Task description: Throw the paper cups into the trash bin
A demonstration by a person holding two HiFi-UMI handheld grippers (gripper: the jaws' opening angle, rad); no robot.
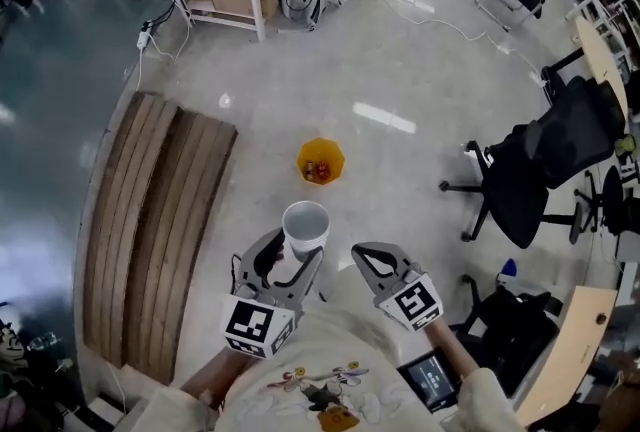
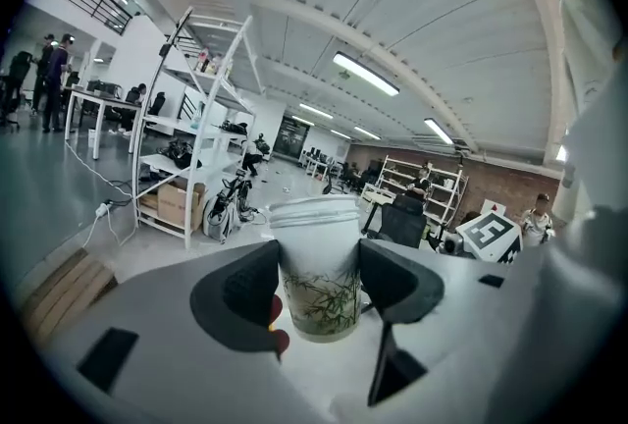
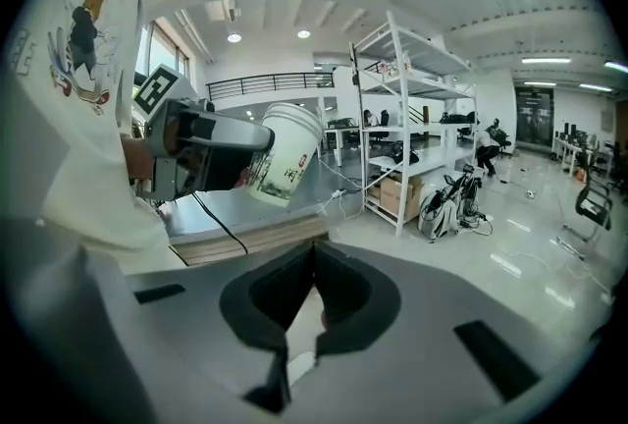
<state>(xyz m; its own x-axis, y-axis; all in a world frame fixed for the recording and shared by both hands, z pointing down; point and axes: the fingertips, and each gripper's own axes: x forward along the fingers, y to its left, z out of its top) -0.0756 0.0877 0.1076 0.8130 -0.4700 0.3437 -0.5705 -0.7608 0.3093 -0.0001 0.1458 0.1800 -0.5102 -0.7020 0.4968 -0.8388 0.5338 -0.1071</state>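
One paper cup is clamped in my left tongs, lower centre of the head view; my right tongs are pressed together, empty; the yellow trash bin sits mid-frame, above it.

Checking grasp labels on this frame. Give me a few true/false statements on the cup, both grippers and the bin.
1. The left gripper is shut on the paper cup. True.
2. The right gripper holds a second cup. False: its jaws are together with nothing between them.
3. The cup lies inside the yellow trash bin. False: it is in the left gripper, short of the bin.
4. The bin stands on the floor ahead of both grippers. True.
5. The cup's side is plain white. False: the left gripper view shows a green bamboo print on it.
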